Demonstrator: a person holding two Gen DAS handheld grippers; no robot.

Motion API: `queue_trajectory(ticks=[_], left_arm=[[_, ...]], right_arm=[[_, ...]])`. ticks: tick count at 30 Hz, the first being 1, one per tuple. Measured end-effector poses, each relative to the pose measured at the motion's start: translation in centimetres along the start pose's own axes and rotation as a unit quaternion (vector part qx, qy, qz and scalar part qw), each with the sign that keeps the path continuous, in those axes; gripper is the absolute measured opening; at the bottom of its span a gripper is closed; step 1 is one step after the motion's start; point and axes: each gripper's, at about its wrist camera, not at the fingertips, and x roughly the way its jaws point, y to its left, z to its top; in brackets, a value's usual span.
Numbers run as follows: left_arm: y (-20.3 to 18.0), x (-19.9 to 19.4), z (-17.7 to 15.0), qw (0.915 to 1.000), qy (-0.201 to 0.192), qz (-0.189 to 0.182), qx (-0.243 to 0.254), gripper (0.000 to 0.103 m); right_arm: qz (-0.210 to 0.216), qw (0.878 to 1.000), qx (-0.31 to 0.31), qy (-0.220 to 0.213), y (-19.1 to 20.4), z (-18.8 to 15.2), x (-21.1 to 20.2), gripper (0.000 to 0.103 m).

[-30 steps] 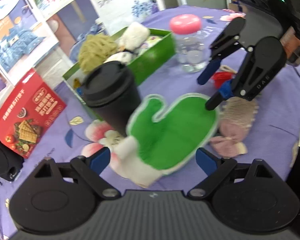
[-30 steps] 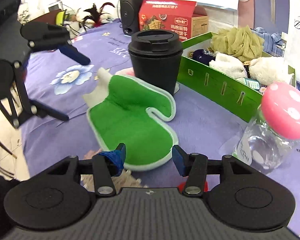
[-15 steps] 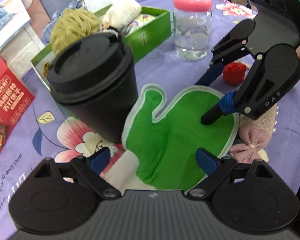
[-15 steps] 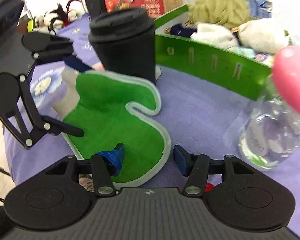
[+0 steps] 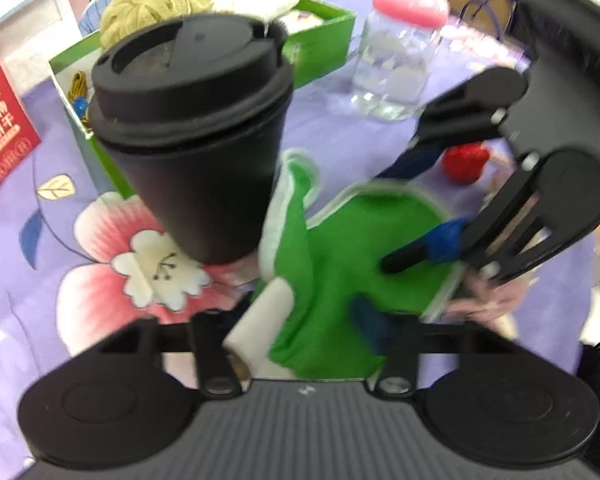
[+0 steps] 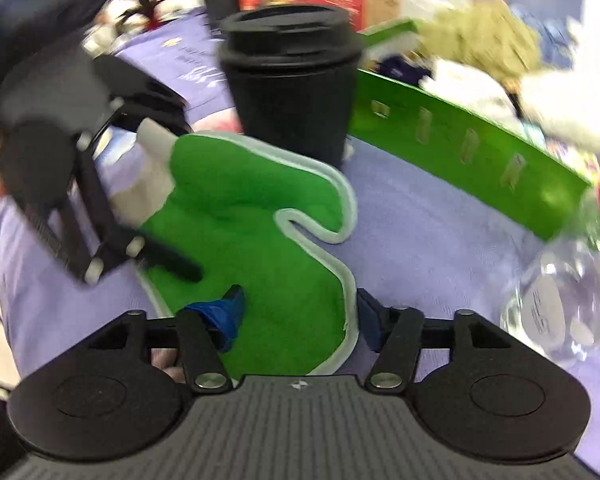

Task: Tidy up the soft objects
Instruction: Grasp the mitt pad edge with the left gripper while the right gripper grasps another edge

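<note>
A green mitten with white trim (image 5: 340,240) lies on the purple cloth beside a black lidded cup (image 5: 196,120); it also shows in the right wrist view (image 6: 252,224). My left gripper (image 5: 304,316) is closing around its bunched white cuff end (image 5: 260,320), fingers on either side. My right gripper (image 6: 300,308) is open around the mitten's rounded end and shows from the left wrist view (image 5: 420,220). The green box (image 6: 460,148) behind the cup holds a yellow-green pompom (image 5: 152,8) and white plush items (image 6: 556,108).
A clear jar with a pink lid (image 5: 400,52) stands right of the box. A small red object (image 5: 464,162) and a pink knitted piece (image 5: 488,300) lie by the mitten. A red carton (image 5: 0,120) sits at the left.
My left gripper has moved in onto the mitten's cuff and narrowed, bunching the fabric. My right gripper has slid further over the mitten's other end. The cup now looms closer.
</note>
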Motion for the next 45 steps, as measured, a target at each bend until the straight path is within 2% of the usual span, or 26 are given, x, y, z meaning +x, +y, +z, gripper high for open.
queue_trajectory(ticks=[1, 2, 5, 12, 14, 16, 17, 20, 21, 22, 23, 25, 27, 30, 32, 33, 34, 36, 38, 40, 45], left_arm=[[-0.2, -0.2, 0.1, 1.0, -0.006, 0.007, 0.002, 0.016], [-0.4, -0.5, 0.1, 0.9999, -0.012, 0.012, 0.001, 0.015], [-0.5, -1.7, 0.2, 0.9992, -0.028, 0.003, -0.027, 0.012], [-1.8, -4.3, -0.6, 0.998, -0.042, 0.031, -0.036, 0.011], [-1.7, -4.4, -1.3, 0.9977, -0.031, 0.033, -0.05, 0.011], [-1.3, -3.9, -2.1, 0.9965, -0.014, 0.045, -0.069, 0.011], [-1.1, -3.8, -2.6, 0.9956, -0.01, 0.049, -0.079, 0.011], [-0.5, -3.5, -3.7, 0.9939, -0.012, 0.042, -0.102, 0.014], [-0.4, -3.5, -3.9, 0.9938, -0.016, 0.041, -0.103, 0.026], [-0.3, -3.6, -4.0, 0.9936, -0.018, 0.048, -0.101, 0.05], [-0.3, -3.7, -4.1, 0.993, -0.024, 0.064, -0.097, 0.059], [-0.3, -3.7, -4.2, 0.9927, -0.029, 0.079, -0.087, 0.059], [0.1, -3.6, -4.0, 0.9927, -0.034, 0.065, -0.096, 0.059], [0.6, -3.1, -3.5, 0.9919, -0.032, 0.077, -0.095, 0.059], [0.6, -2.8, -3.2, 0.9925, -0.033, 0.073, -0.092, 0.059], [0.5, -2.7, -3.2, 0.9928, -0.035, 0.072, -0.09, 0.048], [0.5, -2.4, -3.1, 0.9936, -0.032, 0.065, -0.087, 0.036], [0.4, -2.5, -3.2, 0.9938, -0.037, 0.048, -0.093, 0.018], [0.1, -3.0, -3.2, 0.9935, -0.048, 0.052, -0.09, 0.015], [-0.1, -3.9, -3.1, 0.9918, -0.062, 0.045, -0.102, 0.013], [-0.8, -8.9, -1.3, 0.9875, -0.112, 0.046, -0.102, 0.013]], right_arm=[[0.004, 1.0, 0.0, -0.004, -0.1, 0.2, -0.1, 0.03], [0.006, 1.0, 0.002, -0.01, -0.2, 0.3, -0.3, 0.022], [0.026, 0.999, 0.009, -0.024, -0.2, 0.4, -1.1, 0.013], [0.031, 0.998, -0.015, -0.058, 1.9, 0.6, -3.0, 0.011], [0.029, 0.999, -0.033, -0.032, 2.2, 0.9, -2.0, 0.015], [0.01, 0.999, -0.038, -0.036, 2.2, 1.0, -1.1, 0.02], [0.017, 0.999, -0.035, -0.028, 2.0, 1.2, -0.7, 0.022], [0.023, 0.999, -0.021, -0.012, 1.2, 1.5, 0.2, 0.027], [0.03, 0.999, -0.017, -0.006, 0.9, 1.5, 0.4, 0.028], [0.032, 0.999, -0.012, 0.001, 0.6, 1.4, 0.7, 0.031], [0.031, 0.999, -0.01, 0.004, 0.5, 1.4, 0.9, 0.033], [0.028, 1.0, -0.004, 0.007, 0.3, 1.3, 1.4, 0.035], [0.029, 1.0, 0.002, 0.001, 0.5, 1.0, 1.4, 0.039], [0.029, 0.999, 0.012, 0.007, 0.7, 1.1, 1.5, 0.042], [0.025, 1.0, 0.009, 0.014, 1.0, 1.4, 1.6, 0.044], [0.022, 1.0, -0.003, 0.013, 1.3, 1.3, 1.3, 0.042], [0.026, 0.999, -0.023, 0.009, 1.6, 1.2, 1.2, 0.035], [0.037, 0.999, -0.03, 0.009, 1.8, 1.3, 1.0, 0.019], [0.026, 0.998, -0.055, 0.005, 2.5, 1.3, 0.5, 0.006], [0.021, 0.998, -0.066, -0.002, 3.0, 1.4, -0.2, 0.0], [0.022, 0.997, -0.068, -0.041, 3.4, 2.6, -3.2, 0.0]])
